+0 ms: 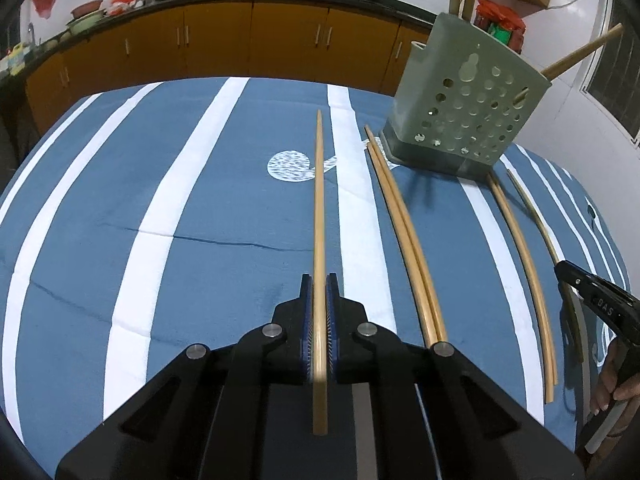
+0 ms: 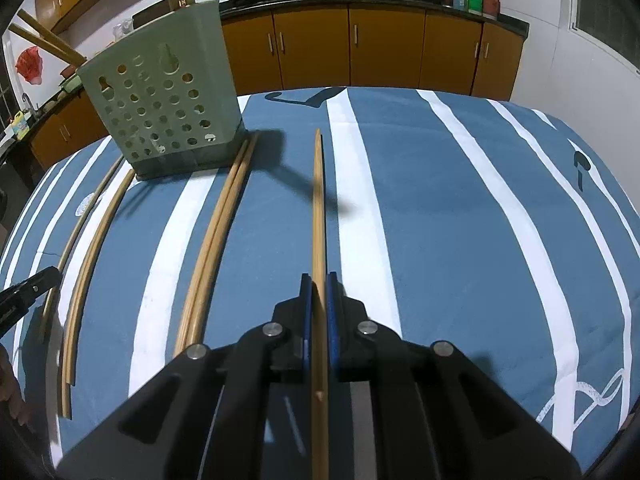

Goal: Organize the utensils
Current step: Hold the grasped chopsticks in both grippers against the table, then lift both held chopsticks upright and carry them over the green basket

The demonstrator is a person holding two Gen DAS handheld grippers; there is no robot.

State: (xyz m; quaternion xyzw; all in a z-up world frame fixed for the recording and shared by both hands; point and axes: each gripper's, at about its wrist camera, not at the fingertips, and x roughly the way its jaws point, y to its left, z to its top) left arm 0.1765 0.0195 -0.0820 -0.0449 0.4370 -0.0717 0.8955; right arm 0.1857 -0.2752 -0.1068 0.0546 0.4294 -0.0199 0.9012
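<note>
Both tongs are pinching a chopstick each: the left tongs (image 1: 319,280) have their blue pads pressed against a single pale wooden chopstick (image 1: 319,208) that runs straight ahead between them, its tip reaching out over the blue and white striped cloth (image 1: 200,208) on the worktop, and the right tongs (image 2: 319,280) clamp a second chopstick (image 2: 318,208) in the same way, pointing forward with its tip above the cloth and a shadow trailing off beside it. Ahead stands the green perforated utensil holder (image 1: 468,108), upright on the cloth, with several wooden sticks already standing or leaning in it. From the left camera the holder sits ahead and to the right; from the right camera it sits ahead and to the left (image 2: 160,100). On the cloth lie more chopsticks: a close pair (image 1: 404,232) running from beside the holder's base back toward the camera, and further right another pair of chopsticks (image 1: 528,276) and a thinner darker stick (image 1: 536,216). At the right edge of the left view the other black tool shows, with a person's fingers (image 1: 616,392) curled on its handle. Behind the worktop run orange cabinets (image 1: 256,36) under a dark counter that carries pans and red bags
</note>
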